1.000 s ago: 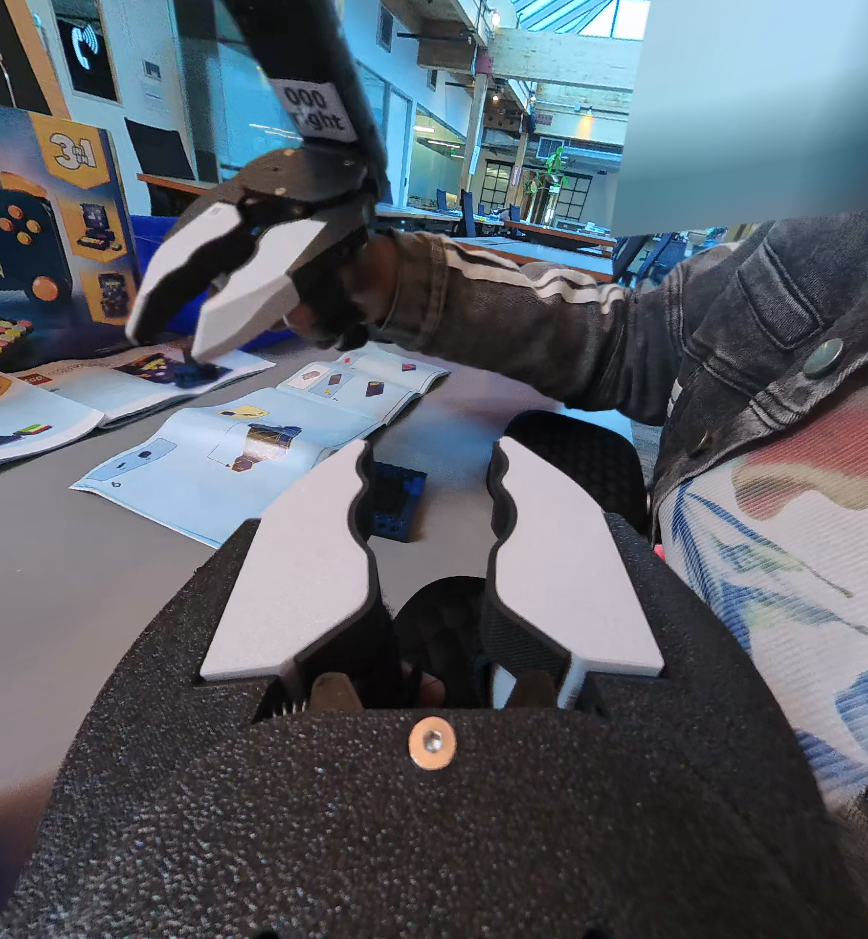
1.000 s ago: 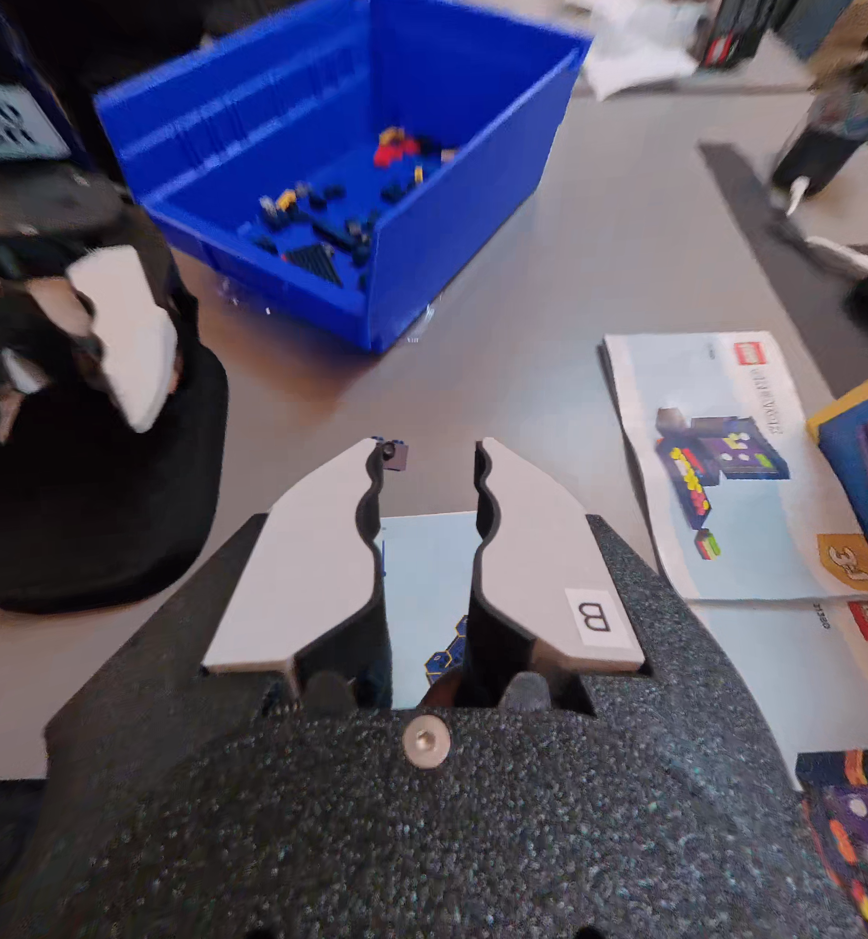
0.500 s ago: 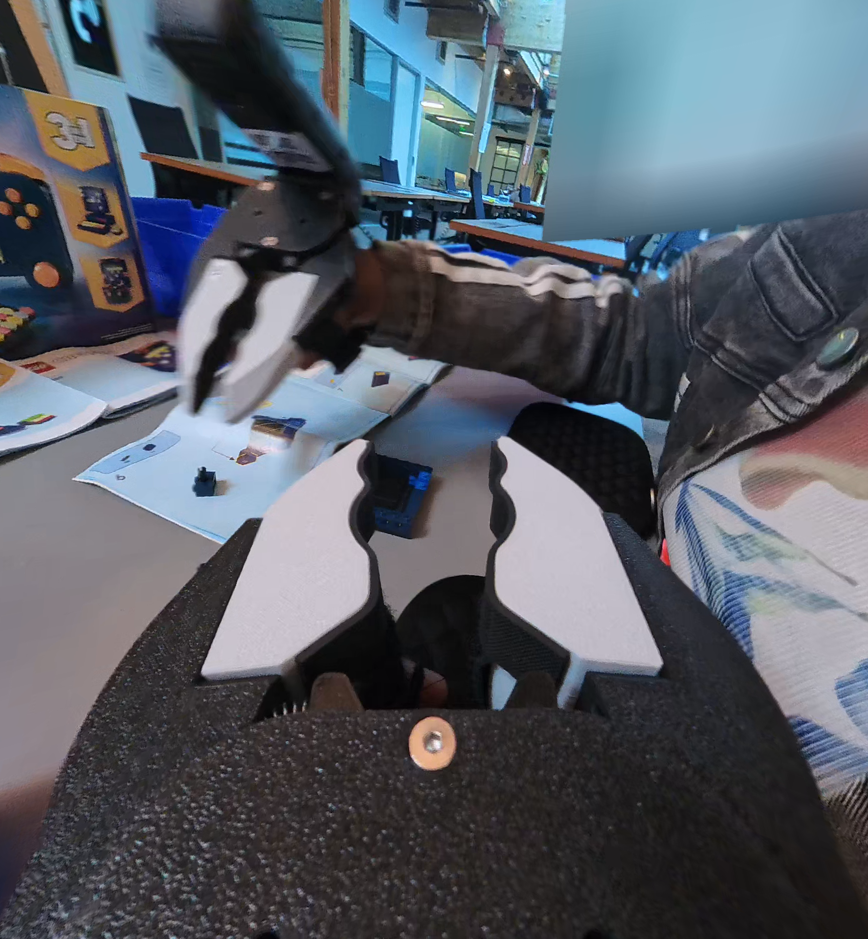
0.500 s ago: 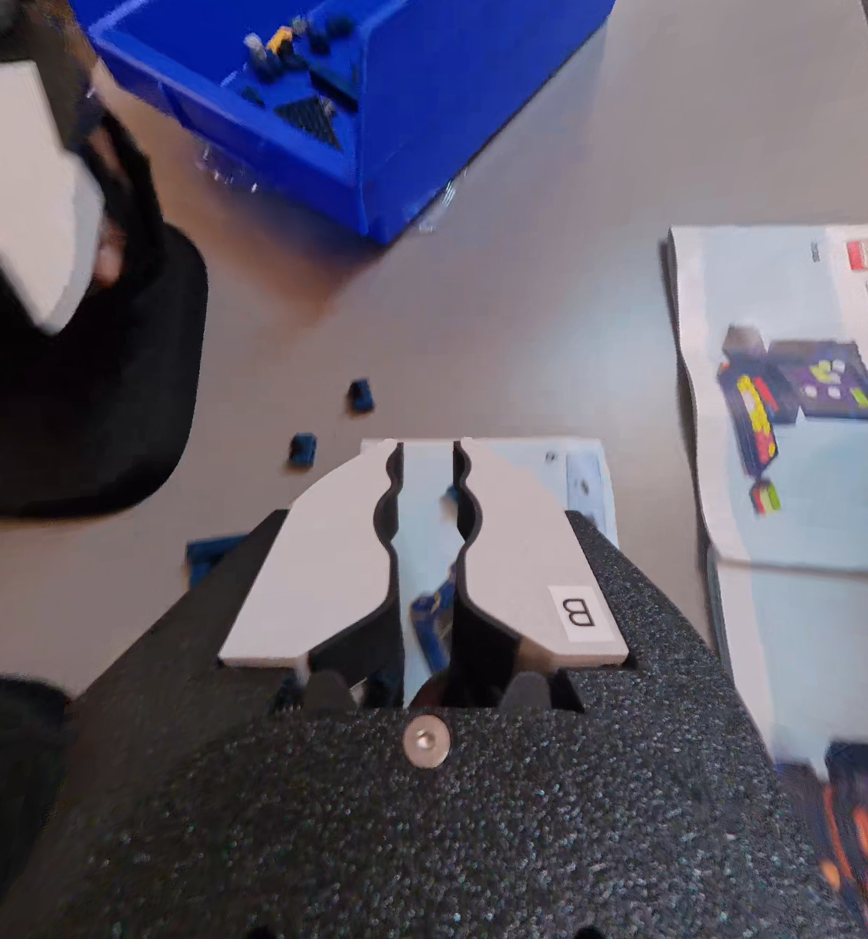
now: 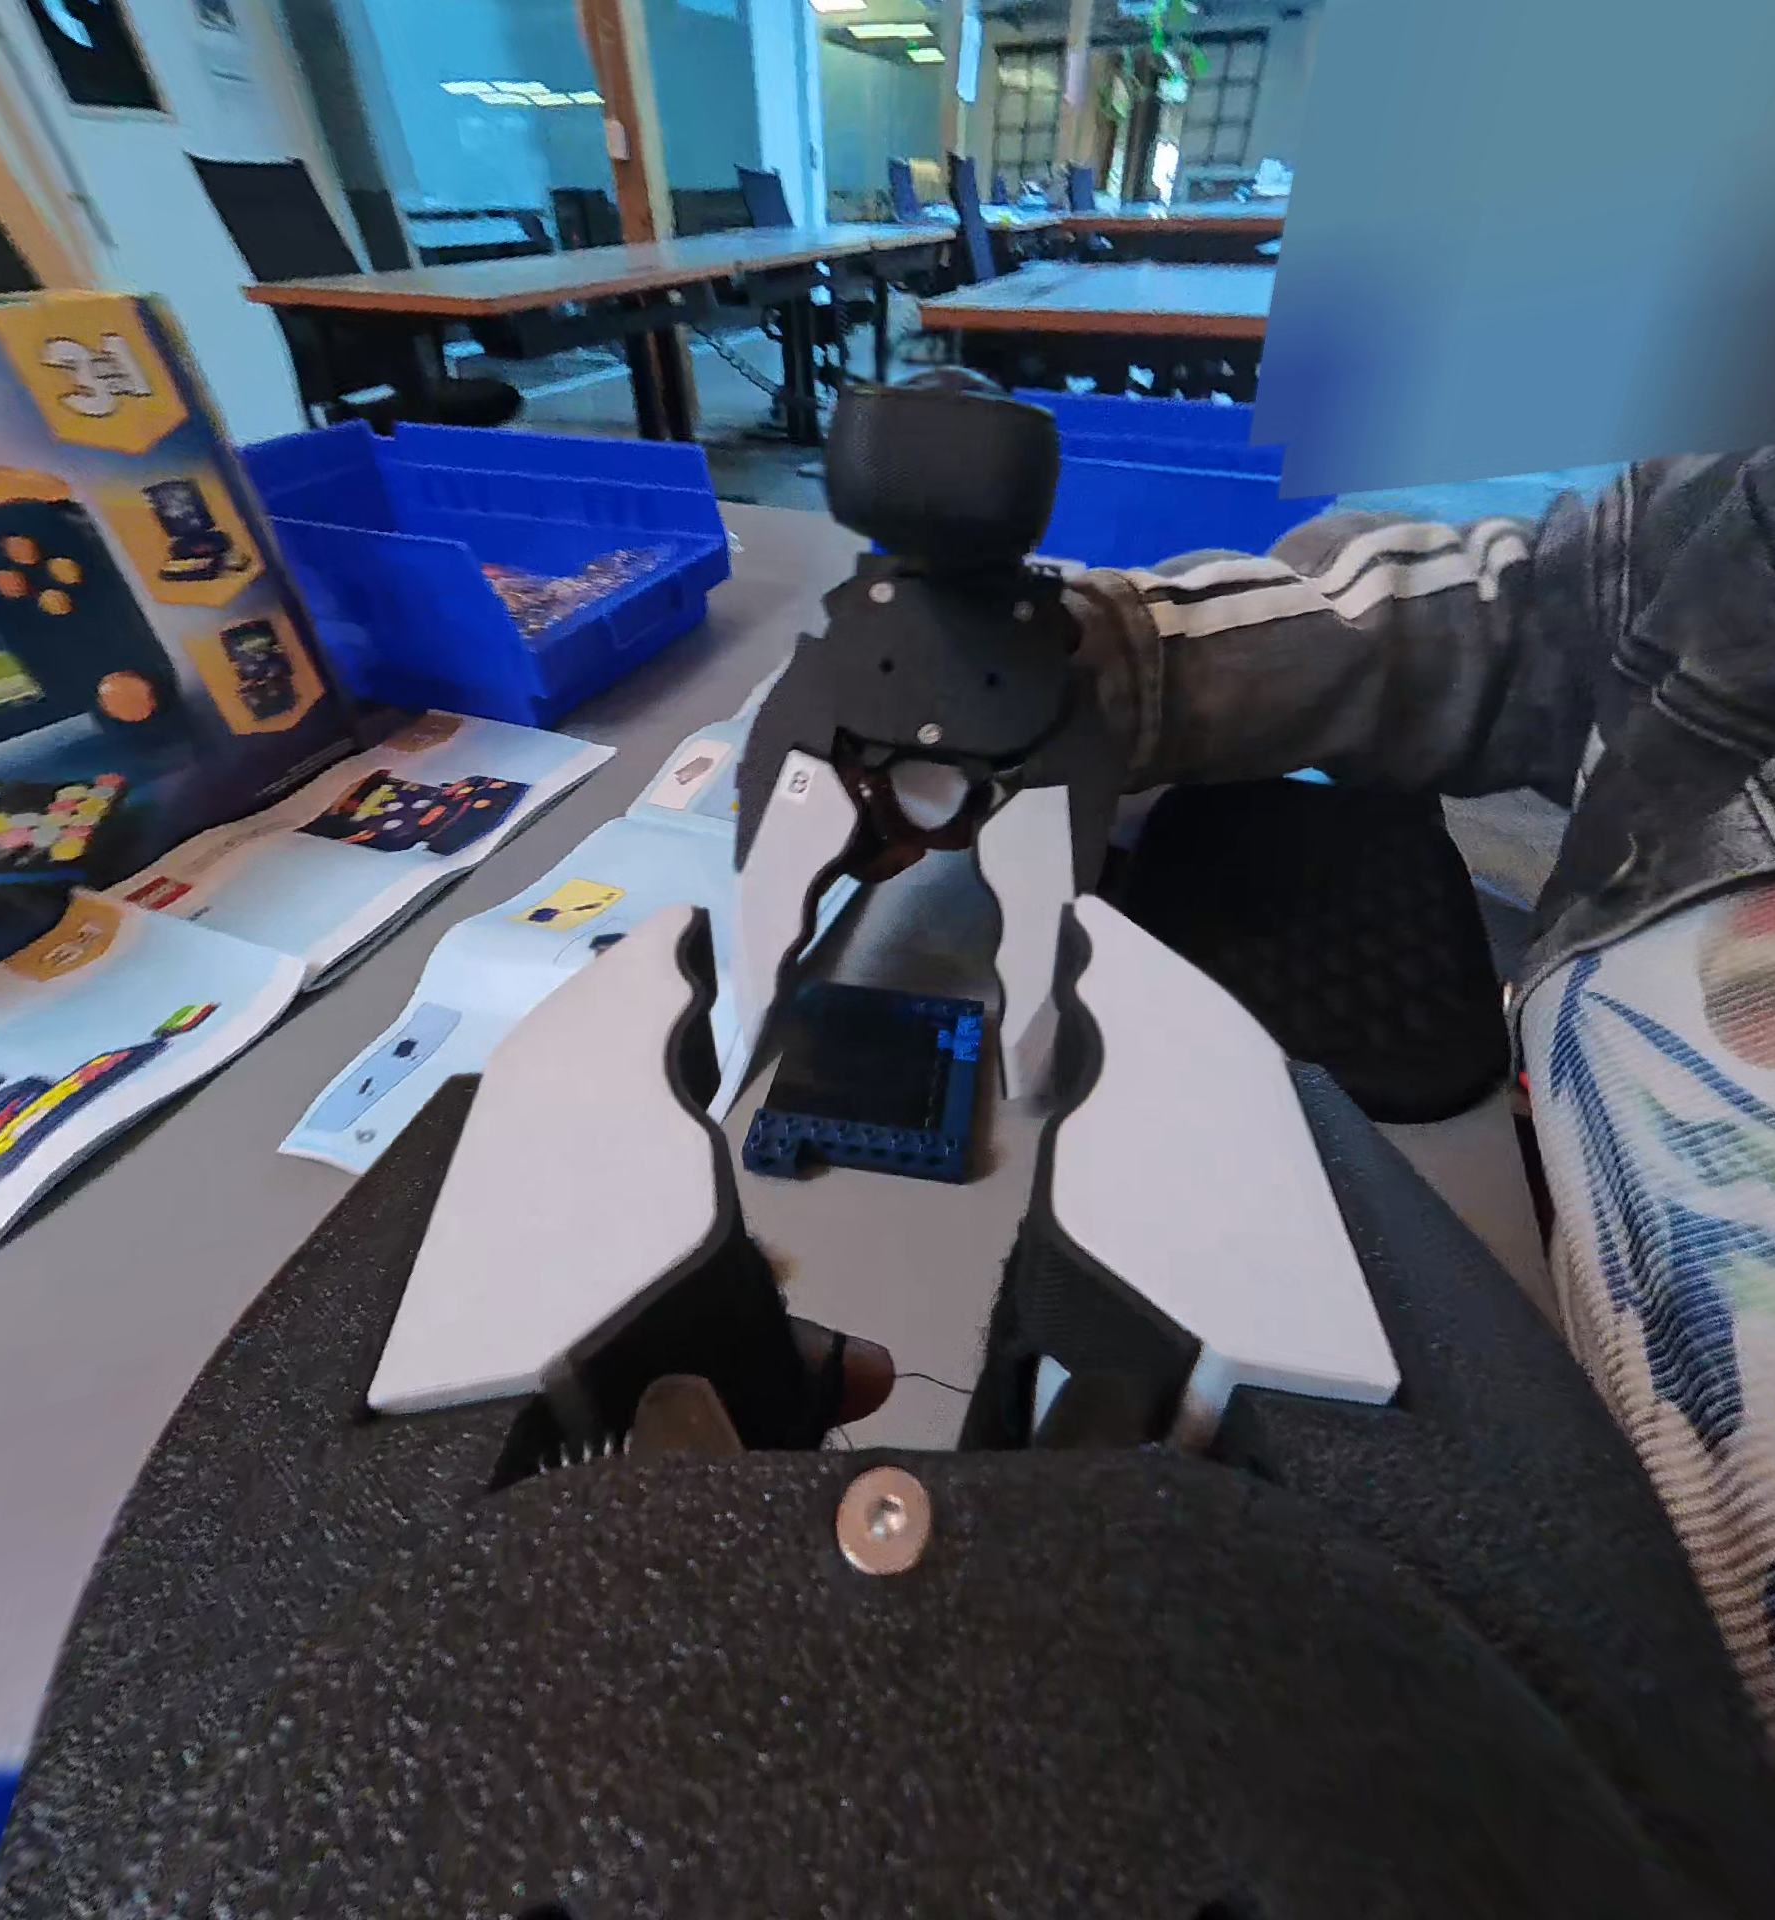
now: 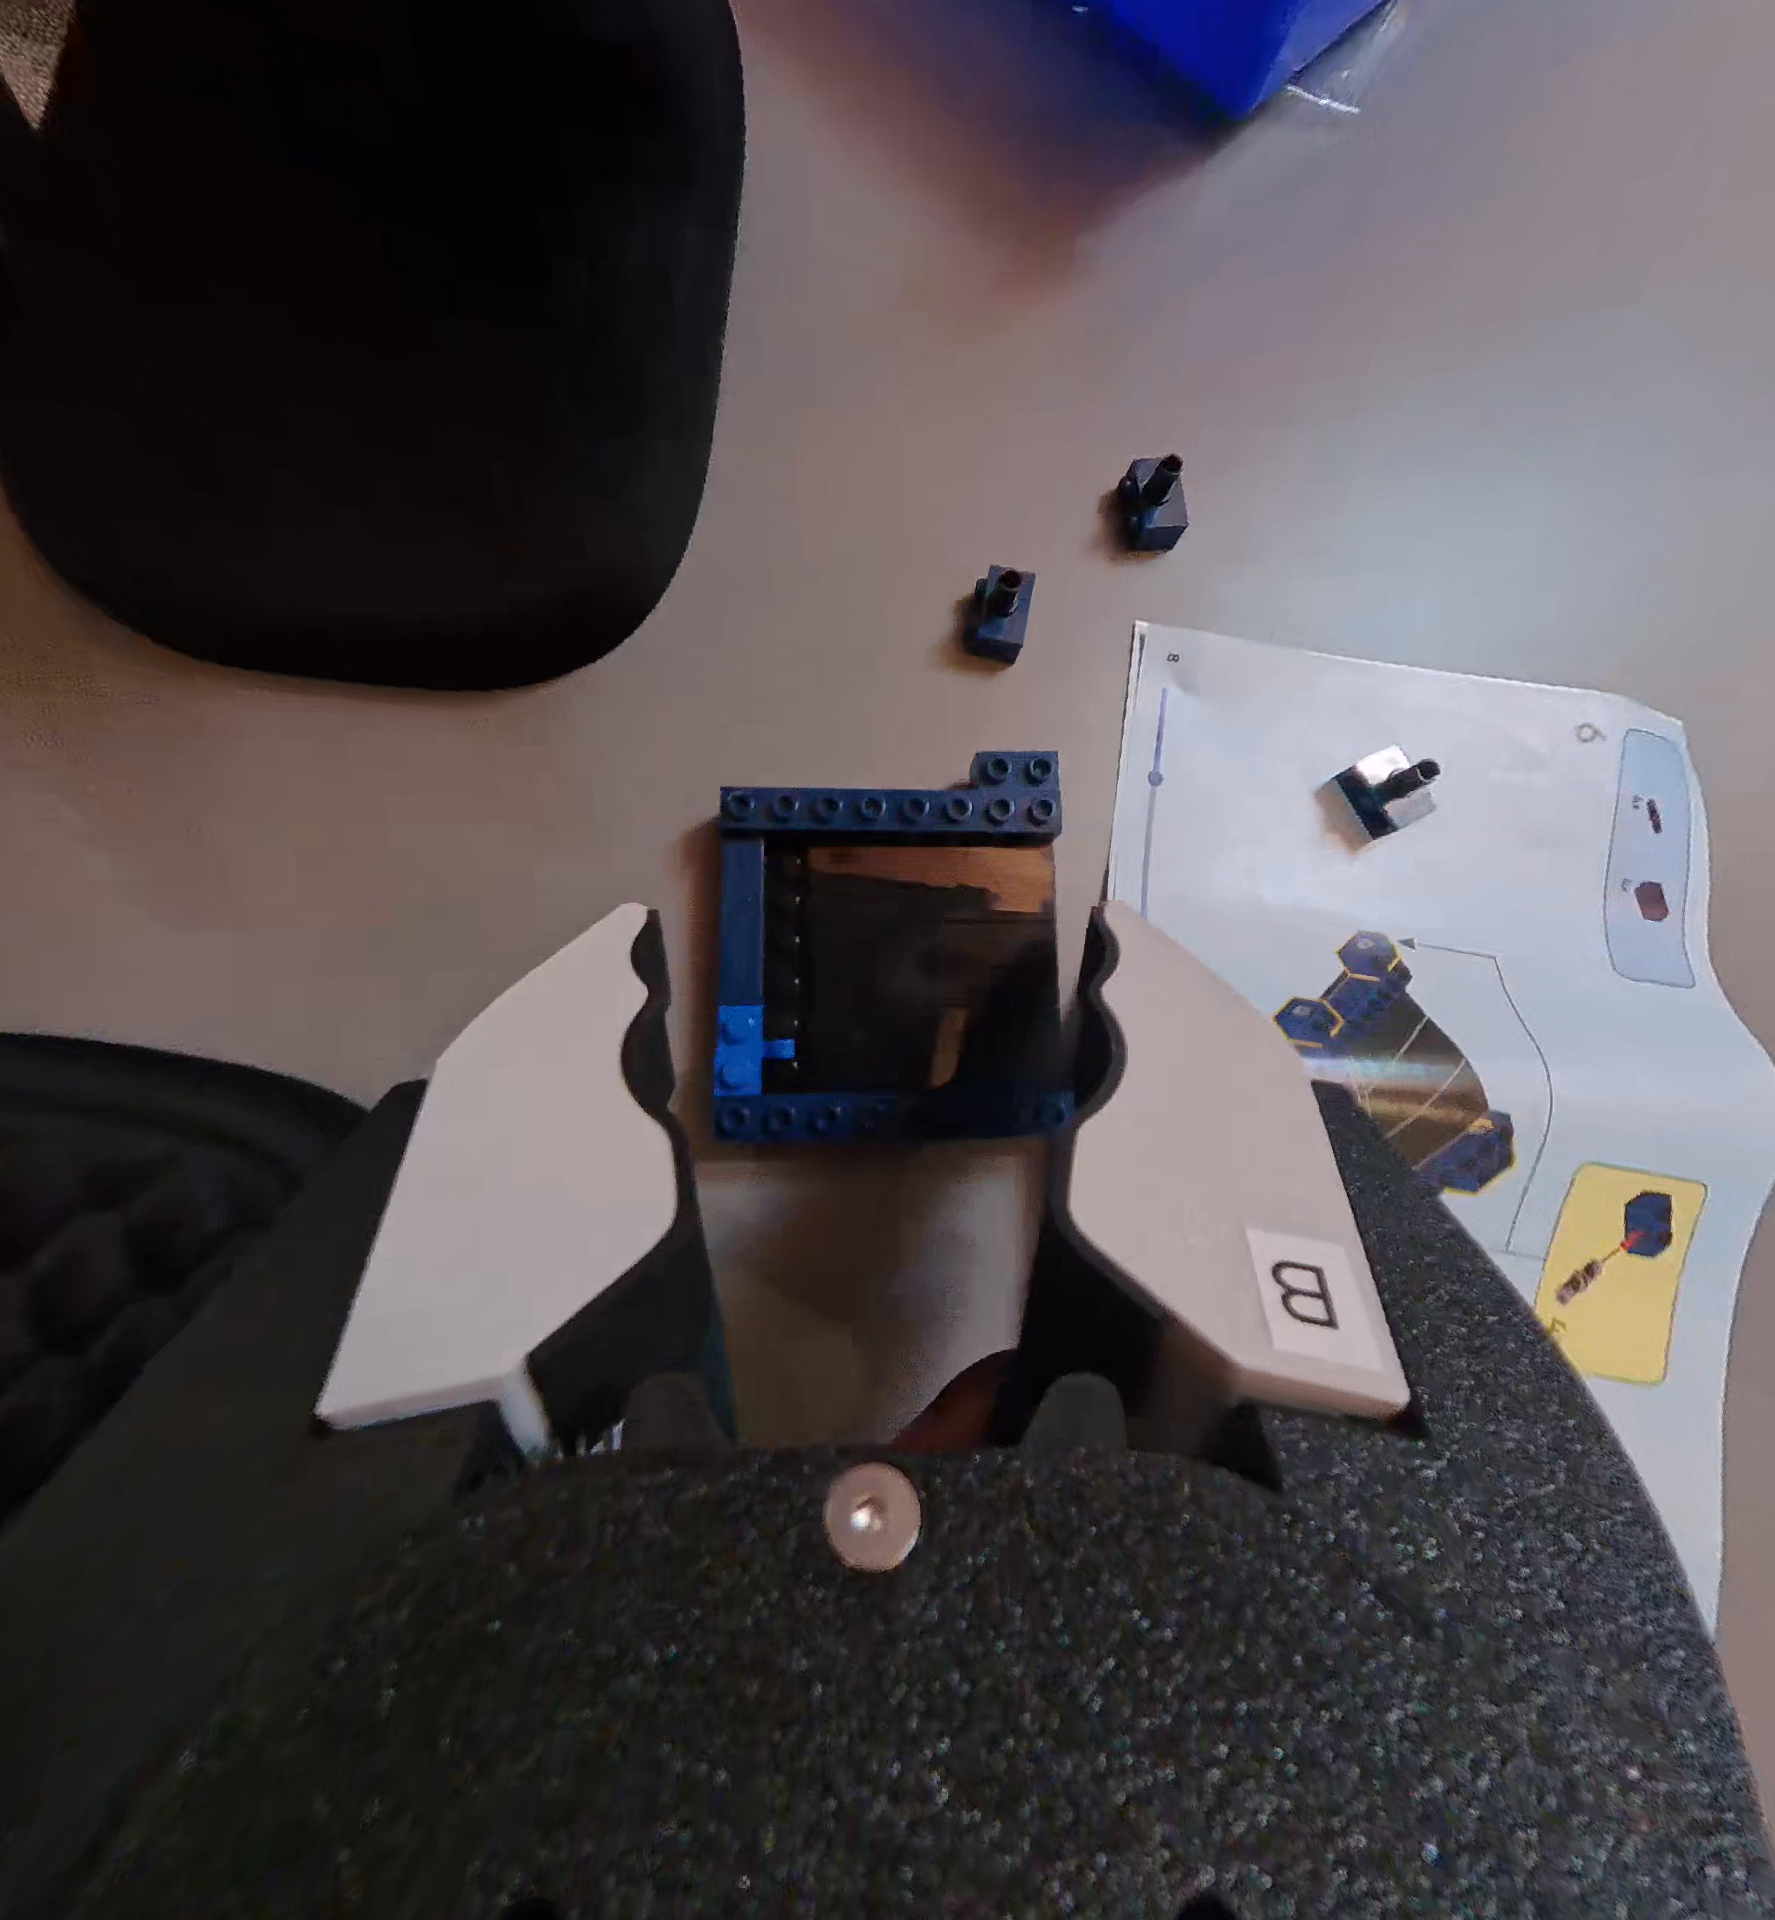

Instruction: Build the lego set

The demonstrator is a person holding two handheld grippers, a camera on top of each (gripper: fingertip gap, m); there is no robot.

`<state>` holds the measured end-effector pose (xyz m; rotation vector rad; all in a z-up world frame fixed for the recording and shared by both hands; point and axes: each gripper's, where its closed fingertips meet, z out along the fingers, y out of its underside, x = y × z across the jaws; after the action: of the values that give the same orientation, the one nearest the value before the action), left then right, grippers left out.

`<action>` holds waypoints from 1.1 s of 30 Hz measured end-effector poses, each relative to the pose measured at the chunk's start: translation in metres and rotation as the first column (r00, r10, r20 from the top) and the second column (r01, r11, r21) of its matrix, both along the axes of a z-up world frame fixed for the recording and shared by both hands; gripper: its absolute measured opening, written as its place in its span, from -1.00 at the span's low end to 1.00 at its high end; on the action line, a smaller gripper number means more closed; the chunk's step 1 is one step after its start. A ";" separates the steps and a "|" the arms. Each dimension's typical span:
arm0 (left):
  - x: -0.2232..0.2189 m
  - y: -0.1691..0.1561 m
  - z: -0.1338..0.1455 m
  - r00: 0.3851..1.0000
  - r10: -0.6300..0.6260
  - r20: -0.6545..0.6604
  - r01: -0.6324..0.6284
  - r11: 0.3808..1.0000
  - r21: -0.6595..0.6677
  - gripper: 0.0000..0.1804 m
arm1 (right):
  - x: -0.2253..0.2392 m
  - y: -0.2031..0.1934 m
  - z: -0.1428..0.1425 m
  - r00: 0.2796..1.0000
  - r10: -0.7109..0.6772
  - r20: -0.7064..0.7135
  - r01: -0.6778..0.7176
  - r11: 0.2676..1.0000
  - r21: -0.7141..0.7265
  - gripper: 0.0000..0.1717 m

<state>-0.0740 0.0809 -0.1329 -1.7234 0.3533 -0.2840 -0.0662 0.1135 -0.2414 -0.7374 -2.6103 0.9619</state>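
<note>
Behind your grey table [image 5: 114,1288] the left wrist view shows an office with long desks, two blue bins [image 5: 509,582], a colourful toy box [image 5: 83,582] and several booklets [image 5: 270,883]; the right wrist view shows none of that room, only the tabletop from above.

Your right gripper [image 6: 872,997] points down with its jaws spread wide, one finger on each side of the dark blue brick frame [image 6: 893,810], which lies flat on the table. Whether the pads touch the frame you cannot tell from these views. From the left wrist view you see this same gripper [image 5: 893,1039] standing over the frame [image 5: 862,1143].

Your left gripper [image 5: 883,987] is also spread and bare, aimed at the frame but short of it.

Only the right wrist view shows two small dark pieces [image 6: 997,613] on the table and a third [image 6: 1382,795] on the open booklet [image 6: 1485,935].
</note>
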 end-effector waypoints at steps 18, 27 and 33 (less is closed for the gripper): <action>-0.083 0.066 -0.095 0.936 0.246 -0.251 -0.340 0.817 -0.465 -0.61 | 0.012 0.009 -0.005 0.991 -0.130 0.042 0.135 0.976 -0.168 -0.20; -0.089 0.072 -0.117 0.913 0.207 -0.352 -0.368 0.789 -0.491 -0.87 | 0.006 0.014 0.029 0.983 -0.177 -0.050 0.145 0.914 -0.378 -0.23; -0.073 0.079 -0.054 0.709 0.263 -0.655 -0.392 0.918 -0.055 -0.87 | -0.023 0.044 0.076 0.865 -0.472 -0.172 0.304 0.764 -0.569 -0.91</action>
<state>-0.1467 0.1600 -0.1866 -2.0060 0.5086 0.5796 -0.0892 0.1571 -0.1650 -1.1054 -1.8131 1.5254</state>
